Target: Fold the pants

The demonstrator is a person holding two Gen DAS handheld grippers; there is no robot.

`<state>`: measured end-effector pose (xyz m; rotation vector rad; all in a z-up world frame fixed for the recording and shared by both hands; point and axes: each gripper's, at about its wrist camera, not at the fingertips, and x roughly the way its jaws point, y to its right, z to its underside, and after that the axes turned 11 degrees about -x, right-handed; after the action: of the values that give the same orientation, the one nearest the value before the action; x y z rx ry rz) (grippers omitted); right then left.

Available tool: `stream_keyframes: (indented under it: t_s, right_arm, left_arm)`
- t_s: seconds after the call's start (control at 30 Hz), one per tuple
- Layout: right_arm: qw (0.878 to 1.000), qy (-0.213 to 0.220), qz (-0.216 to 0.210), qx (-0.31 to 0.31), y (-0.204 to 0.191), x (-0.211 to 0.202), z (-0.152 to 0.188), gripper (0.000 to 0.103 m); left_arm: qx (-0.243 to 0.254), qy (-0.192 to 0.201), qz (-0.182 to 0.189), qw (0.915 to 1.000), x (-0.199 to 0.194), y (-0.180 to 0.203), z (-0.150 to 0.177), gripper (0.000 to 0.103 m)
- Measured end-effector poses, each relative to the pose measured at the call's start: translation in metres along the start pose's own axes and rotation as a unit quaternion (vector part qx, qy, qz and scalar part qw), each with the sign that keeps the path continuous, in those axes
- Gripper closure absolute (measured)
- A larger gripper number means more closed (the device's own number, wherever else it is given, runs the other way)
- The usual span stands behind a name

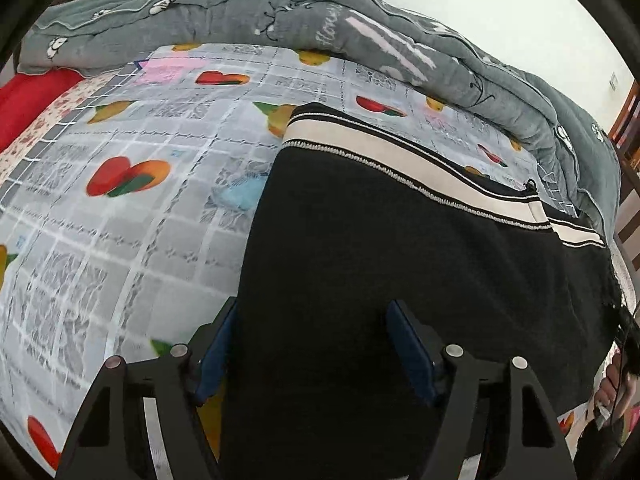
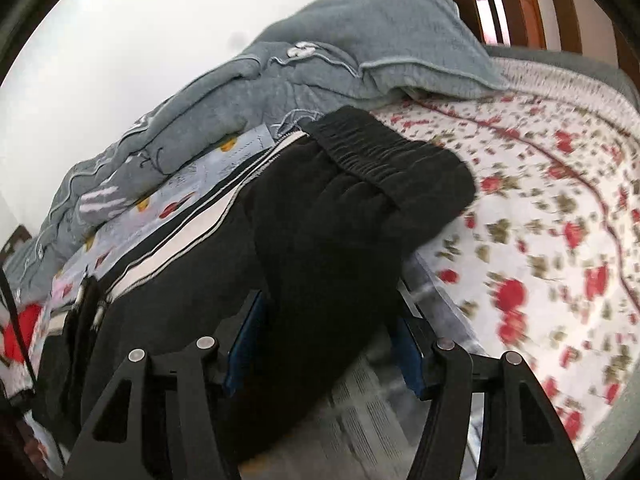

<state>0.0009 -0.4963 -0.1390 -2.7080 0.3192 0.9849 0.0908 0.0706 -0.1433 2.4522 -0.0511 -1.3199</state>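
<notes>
Rumpled grey quilt (image 1: 304,20) along bed's far edge, black white-striped fabric pants (image 1: 400,240) on fruit-print sheet (image 1: 120,208), between spread jaws of left gripper (image 1: 312,344) and right gripper (image 2: 328,344).

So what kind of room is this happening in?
Most likely a bedroom. The black pants lie on a bed with a fruit-print sheet, a thick grey quilt is bunched along the far side, and a wooden headboard shows behind it.
</notes>
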Motion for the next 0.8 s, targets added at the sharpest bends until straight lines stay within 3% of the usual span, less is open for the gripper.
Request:
stream_keyframes:
  t_s: [0.03, 0.1, 0.17, 0.2, 0.27, 0.5, 0.6, 0.7, 0.8]
  right_arm:
    - [1.000, 0.001, 0.007, -0.002, 0.000, 0.001, -0.002, 0.049]
    - [1.000, 0.008, 0.029, -0.006, -0.005, 0.000, -0.009, 0.073]
    - [0.998, 0.029, 0.045, -0.014, -0.012, -0.007, -0.017, 0.085]
    - [0.997, 0.041, 0.053, -0.029, -0.018, -0.012, -0.021, 0.088]
    - [0.993, 0.061, 0.073, -0.075, -0.040, -0.023, -0.035, 0.090]
    - [0.980, 0.117, 0.055, -0.149, -0.122, -0.049, -0.104, 0.093]
    - [0.974, 0.138, 0.025, -0.177, -0.162, -0.059, -0.131, 0.093]
    - [0.968, 0.166, -0.015, -0.185, -0.188, -0.074, -0.143, 0.093]
    - [0.967, 0.171, -0.050, -0.179, -0.196, -0.078, -0.134, 0.093]
  left_arm:
    - [-0.003, 0.001, 0.001, 1.0000, 0.001, -0.001, -0.002, 0.038]
    - [-0.014, 0.000, 0.001, 0.9999, 0.004, -0.004, -0.008, 0.052]
    - [-0.026, -0.002, 0.000, 0.9997, 0.004, -0.006, -0.014, 0.066]
    - [-0.031, -0.001, -0.001, 0.9995, 0.004, -0.007, -0.016, 0.080]
    - [-0.046, 0.009, 0.014, 0.9988, -0.002, -0.009, -0.020, 0.089]
    - [-0.049, 0.044, 0.027, 0.9974, -0.013, -0.011, -0.051, 0.091]
    - [-0.057, 0.057, 0.021, 0.9965, -0.019, -0.023, -0.075, 0.091]
    - [-0.044, 0.089, -0.015, 0.9949, -0.031, -0.036, -0.092, 0.091]
    - [-0.033, 0.092, -0.066, 0.9930, -0.030, -0.055, -0.098, 0.091]
